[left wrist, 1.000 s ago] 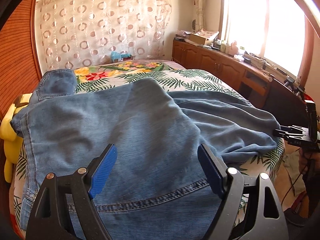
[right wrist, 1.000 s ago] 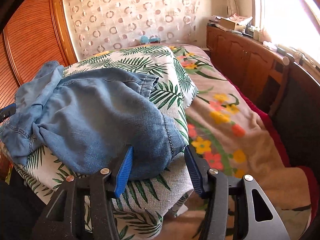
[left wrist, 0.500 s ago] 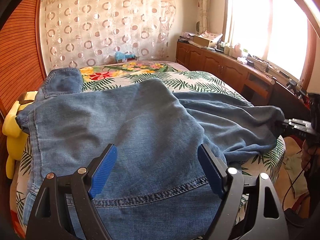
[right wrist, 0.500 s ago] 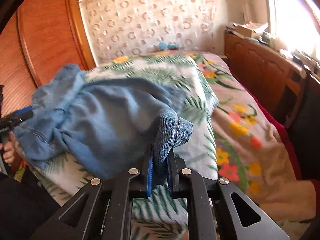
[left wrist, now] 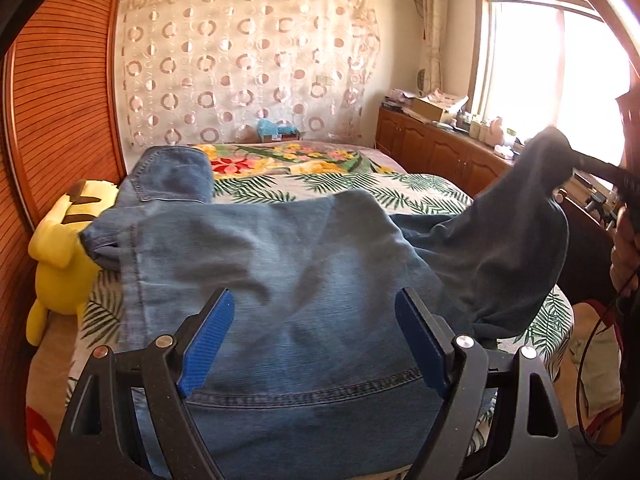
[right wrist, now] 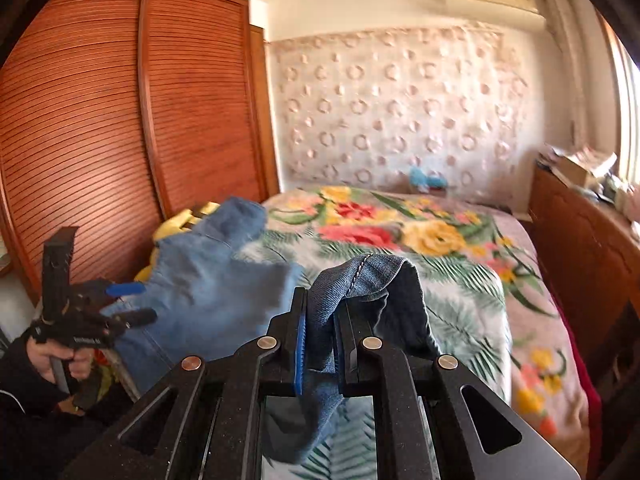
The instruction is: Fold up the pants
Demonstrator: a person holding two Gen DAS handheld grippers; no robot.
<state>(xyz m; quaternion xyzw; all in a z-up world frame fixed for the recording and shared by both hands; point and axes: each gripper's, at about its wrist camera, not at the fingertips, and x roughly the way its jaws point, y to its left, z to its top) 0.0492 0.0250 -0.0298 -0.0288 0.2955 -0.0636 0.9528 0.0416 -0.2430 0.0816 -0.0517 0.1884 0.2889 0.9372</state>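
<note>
my right tongs [right wrist: 320,340] are clamped tight on a bunched edge of the pants [left wrist: 280,280], the denim hem with its pale stitching arching up over the fingertips and a fold hanging down between the arms. that end of the pants is lifted clear of the bed [right wrist: 460,280]; from my left view it shows as a dark raised flap up and to the right of my left tongs [left wrist: 310,332], with the right tongs only a dark shape against the bright window [left wrist: 560,72].

my left tongs are spread wide, blue pads [left wrist: 206,340] well apart, with nothing gripped. the broad body of the pants lies on the bed straight ahead of them and runs under them, a stitched seam crossing just below the pads. whether the pads touch the cloth i cannot tell.

ahead and left of my left tongs a turned-over part of the pants sits higher up the bed, and beside it, at the bed's left edge against the wooden wardrobe [left wrist: 60,120], lies a yellow plush toy [left wrist: 60,248]. beyond the pants, past a leaf-print sheet [left wrist: 360,188], a floral blanket [left wrist: 280,158] reaches to the patterned curtain [left wrist: 248,68]. to the right a wooden cabinet [left wrist: 440,148] runs under the window.
</note>
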